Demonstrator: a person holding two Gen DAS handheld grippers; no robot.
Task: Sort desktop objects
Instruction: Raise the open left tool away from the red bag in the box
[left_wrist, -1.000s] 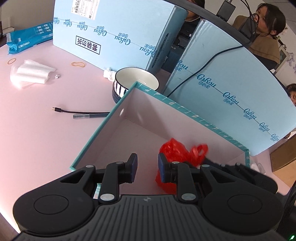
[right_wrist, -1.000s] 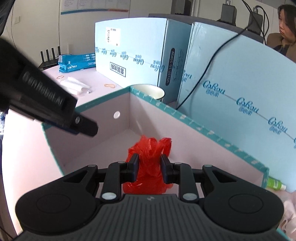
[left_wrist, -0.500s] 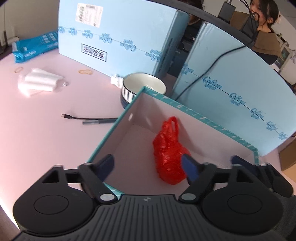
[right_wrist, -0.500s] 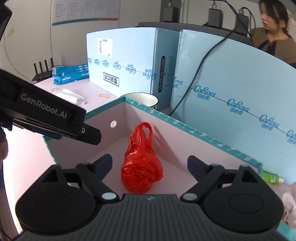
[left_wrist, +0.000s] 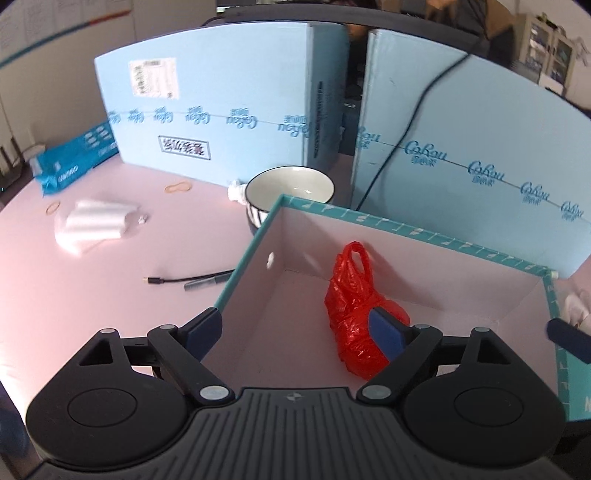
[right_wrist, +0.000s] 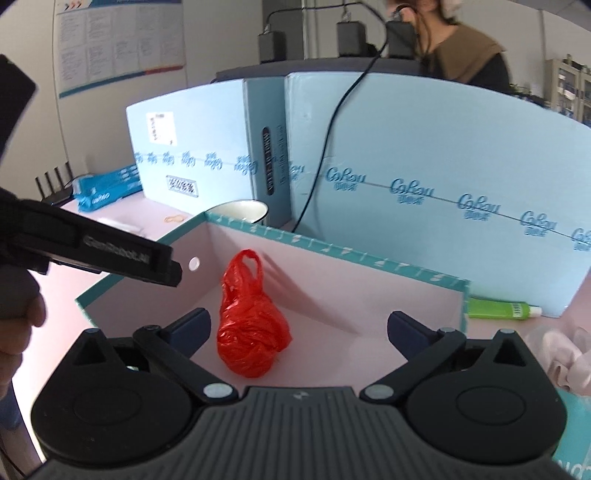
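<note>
A red plastic bag (left_wrist: 352, 310) lies on the floor of the teal-rimmed open box (left_wrist: 406, 226); it also shows in the right wrist view (right_wrist: 249, 321), inside the same box (right_wrist: 332, 253). My left gripper (left_wrist: 295, 328) is open and empty, held above the box's near left corner. My right gripper (right_wrist: 299, 326) is open and empty above the box, behind the bag. The left gripper's body (right_wrist: 110, 254) crosses the left of the right wrist view.
A striped bowl (left_wrist: 290, 188), black cable and pen (left_wrist: 192, 282), white foam wrap (left_wrist: 92, 225), rubber bands (left_wrist: 179, 186) and a blue packet (left_wrist: 74, 162) lie on the pink desk. Blue cartons (left_wrist: 221, 110) stand behind. A green tube (right_wrist: 498, 309) and pale cloth (right_wrist: 561, 354) lie right of the box.
Both grippers opened and let go of the red bag, which now rests in the box. Both have pulled back and risen a little.
</note>
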